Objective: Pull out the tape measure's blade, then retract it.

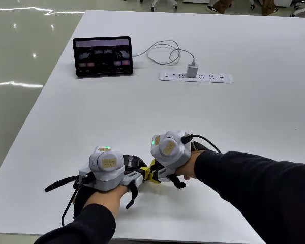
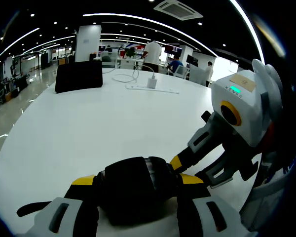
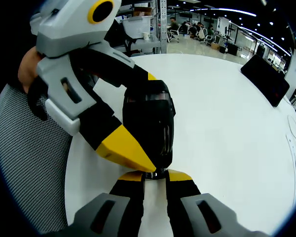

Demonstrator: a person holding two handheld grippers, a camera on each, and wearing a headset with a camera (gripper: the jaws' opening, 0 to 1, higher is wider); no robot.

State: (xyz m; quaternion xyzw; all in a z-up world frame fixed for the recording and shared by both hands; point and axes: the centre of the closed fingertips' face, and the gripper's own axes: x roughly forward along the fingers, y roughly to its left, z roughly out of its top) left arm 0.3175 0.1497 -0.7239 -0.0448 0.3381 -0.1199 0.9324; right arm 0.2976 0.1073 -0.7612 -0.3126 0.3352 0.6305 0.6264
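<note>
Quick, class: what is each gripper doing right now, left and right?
Left gripper: closed on the tape measure.
Right gripper: closed, seemingly pinching the blade tip.

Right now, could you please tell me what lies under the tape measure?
The white table lies under the tape measure, clamped by the left gripper. Whether it rests on the table is hidden by the tape measure itself.
</note>
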